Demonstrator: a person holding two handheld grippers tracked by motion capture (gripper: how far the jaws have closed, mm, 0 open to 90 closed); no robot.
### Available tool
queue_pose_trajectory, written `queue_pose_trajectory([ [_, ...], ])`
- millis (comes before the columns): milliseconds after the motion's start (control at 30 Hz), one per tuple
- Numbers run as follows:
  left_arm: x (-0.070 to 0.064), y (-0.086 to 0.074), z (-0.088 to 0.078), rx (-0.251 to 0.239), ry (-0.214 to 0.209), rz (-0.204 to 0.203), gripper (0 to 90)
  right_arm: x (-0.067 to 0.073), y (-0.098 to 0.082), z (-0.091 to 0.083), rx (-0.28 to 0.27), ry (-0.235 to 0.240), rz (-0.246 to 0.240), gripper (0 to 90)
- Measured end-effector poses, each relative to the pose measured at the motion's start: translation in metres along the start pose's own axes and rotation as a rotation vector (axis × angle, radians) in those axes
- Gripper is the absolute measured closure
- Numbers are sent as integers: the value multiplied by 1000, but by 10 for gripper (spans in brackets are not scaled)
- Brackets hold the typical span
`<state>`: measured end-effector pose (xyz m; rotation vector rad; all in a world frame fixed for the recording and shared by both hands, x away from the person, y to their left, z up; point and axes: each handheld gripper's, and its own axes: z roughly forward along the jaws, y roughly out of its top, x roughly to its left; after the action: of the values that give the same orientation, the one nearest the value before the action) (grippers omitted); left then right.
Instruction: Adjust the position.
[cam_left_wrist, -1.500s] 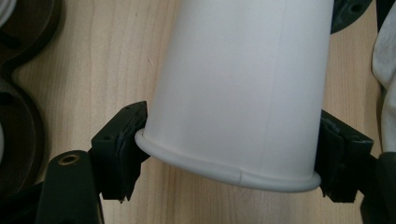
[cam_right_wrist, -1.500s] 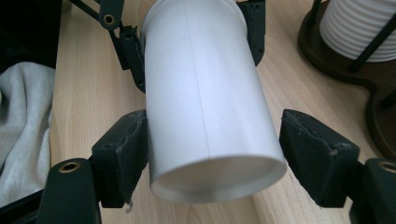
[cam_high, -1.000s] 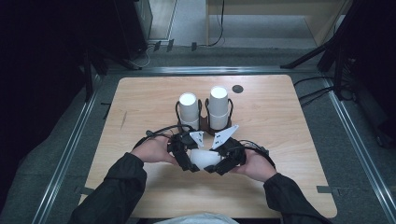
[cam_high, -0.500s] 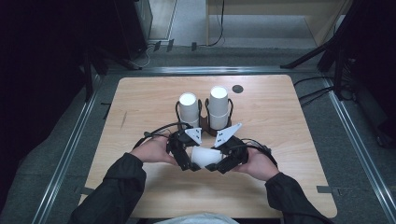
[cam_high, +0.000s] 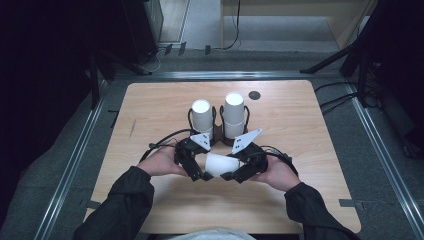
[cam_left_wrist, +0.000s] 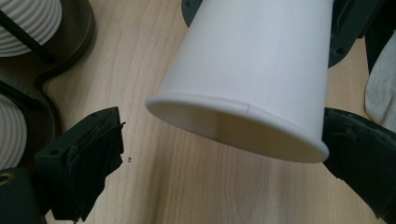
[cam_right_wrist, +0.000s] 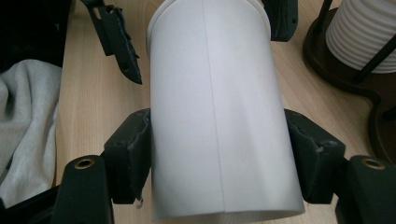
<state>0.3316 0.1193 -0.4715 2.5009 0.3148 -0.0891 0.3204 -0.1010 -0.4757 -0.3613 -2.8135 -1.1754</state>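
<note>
Near the front middle of the wooden table (cam_high: 150, 110), between both hands: a white paper cup (cam_high: 220, 164) lying sideways. Right gripper (cam_right_wrist: 219, 158) clamped on the cup's sides, both jaws pressed against it. Left gripper (cam_left_wrist: 224, 154) spread wide around the cup's rim end, one jaw well clear, the other perhaps touching. Behind, two cup stacks (cam_high: 202, 117) in a dark wire holder (cam_high: 218, 131).

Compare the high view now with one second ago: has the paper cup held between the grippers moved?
Yes. The paper cup has come slightly toward the person, farther from the cup holder stand, with the right gripper clamped on it.
</note>
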Motion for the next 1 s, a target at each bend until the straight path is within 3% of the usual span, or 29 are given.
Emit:
queue_pose_trajectory([
  [233, -2, -9, -6, -45, 11, -34, 13, -1, 2, -4, -18, 2, -3, 312],
  [467, -5, -18, -12, -126, 2, -80, 13, -2, 3, -9, -32, 1, -1, 311],
  [567, -7, -20, -12, -131, 10, -81, 13, -2, 3, -11, -39, 2, -3, 311],
  [733, -7, -22, -11, -185, 7, -97, 13, -2, 4, -16, -61, 12, 2, 311],
  [1000, -5, -20, -13, -285, -39, -110, 13, 0, 7, -19, -86, 33, -7, 311],
])
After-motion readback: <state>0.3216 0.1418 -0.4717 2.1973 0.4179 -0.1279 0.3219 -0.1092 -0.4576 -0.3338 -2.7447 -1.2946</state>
